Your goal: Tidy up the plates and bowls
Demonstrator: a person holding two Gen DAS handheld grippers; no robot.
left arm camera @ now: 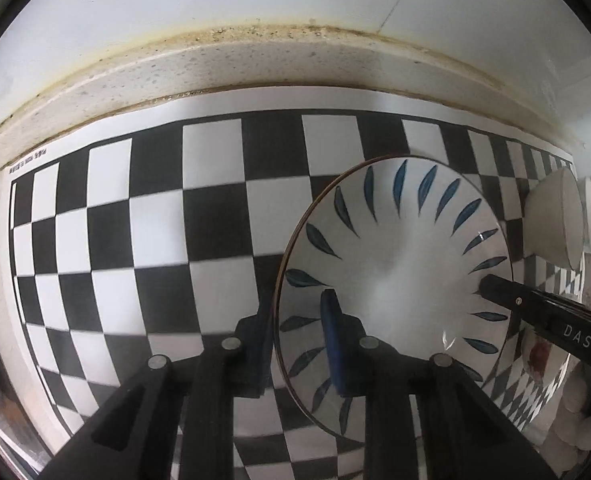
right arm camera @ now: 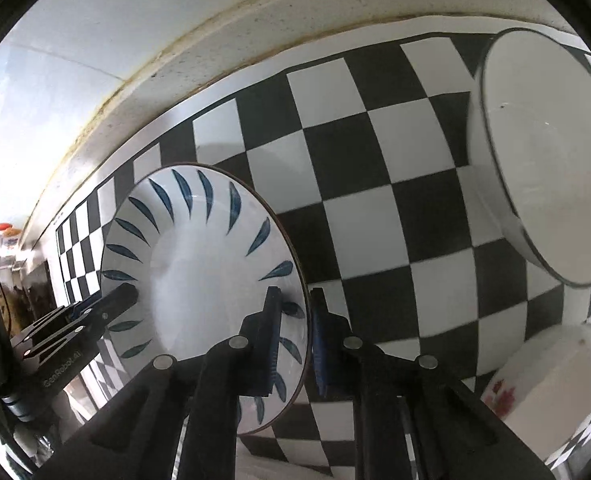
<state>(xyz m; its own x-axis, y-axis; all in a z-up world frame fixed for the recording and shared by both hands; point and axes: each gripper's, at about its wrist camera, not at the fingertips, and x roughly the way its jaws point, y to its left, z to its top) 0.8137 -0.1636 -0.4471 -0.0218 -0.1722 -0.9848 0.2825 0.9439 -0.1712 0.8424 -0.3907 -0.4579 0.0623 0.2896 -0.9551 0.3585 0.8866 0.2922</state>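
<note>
One round white plate with blue leaf marks (left arm camera: 395, 280), face up above the checkered black-and-white mat (left arm camera: 155, 220), is clamped at opposite rims by left gripper (left arm camera: 299, 344) and right gripper (right arm camera: 295, 340), beside two white bowls (right arm camera: 543, 160).

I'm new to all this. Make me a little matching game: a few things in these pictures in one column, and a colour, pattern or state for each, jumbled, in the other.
Things:
1. plate
2. mat
3. bowl
4. floral dish

Descriptions:
A. plain white, thin dark rim
B. red flower print on its side
C. blue leaf strokes, gripped at opposite edges by the left gripper and the right gripper
D. black and white checks

Pairs: 1-C, 2-D, 3-A, 4-B
</note>
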